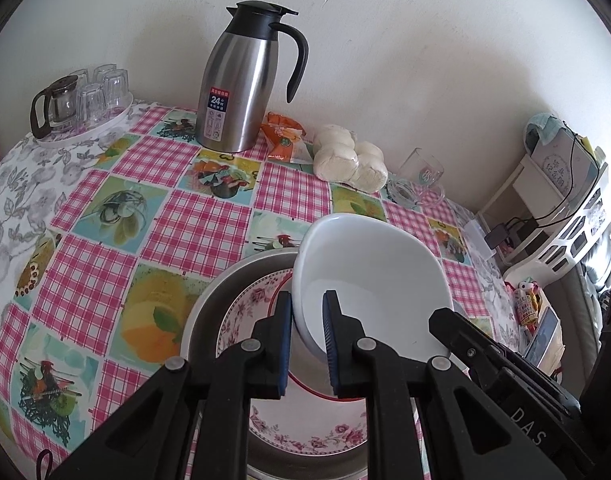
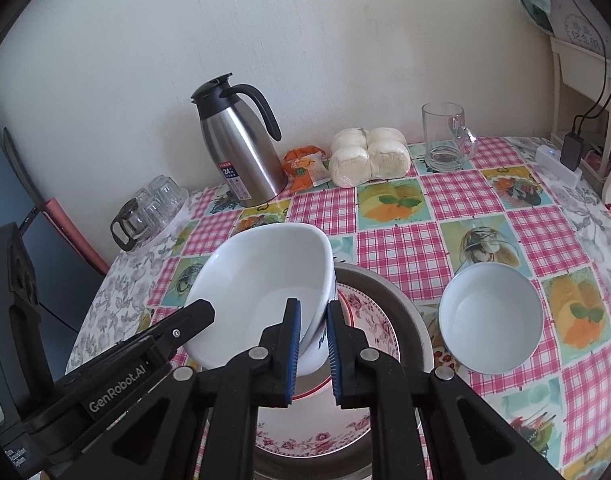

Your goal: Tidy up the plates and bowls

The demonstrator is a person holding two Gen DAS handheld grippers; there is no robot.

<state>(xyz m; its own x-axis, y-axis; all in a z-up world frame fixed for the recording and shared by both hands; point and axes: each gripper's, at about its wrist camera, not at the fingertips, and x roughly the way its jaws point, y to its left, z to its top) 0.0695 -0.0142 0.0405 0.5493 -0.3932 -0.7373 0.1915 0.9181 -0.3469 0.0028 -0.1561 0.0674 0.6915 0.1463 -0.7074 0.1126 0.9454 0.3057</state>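
Both grippers' jaws pinch a white bowl [image 1: 369, 276] over a floral plate [image 2: 369, 316]; checked, fruit-print worktop [image 1: 185, 220] against a white wall [image 1: 385, 60]

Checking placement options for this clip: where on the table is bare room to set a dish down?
Free: the checked cloth between the steel thermos jug, the glass-cup tray and the metal basin; also right of the small white bowl. Crowded: the back edge, with wrapped buns and glass mug.

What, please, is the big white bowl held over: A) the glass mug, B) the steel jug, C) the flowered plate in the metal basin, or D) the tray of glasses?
C: both claws grip the white bowl directly above the flowered plate in the metal basin.
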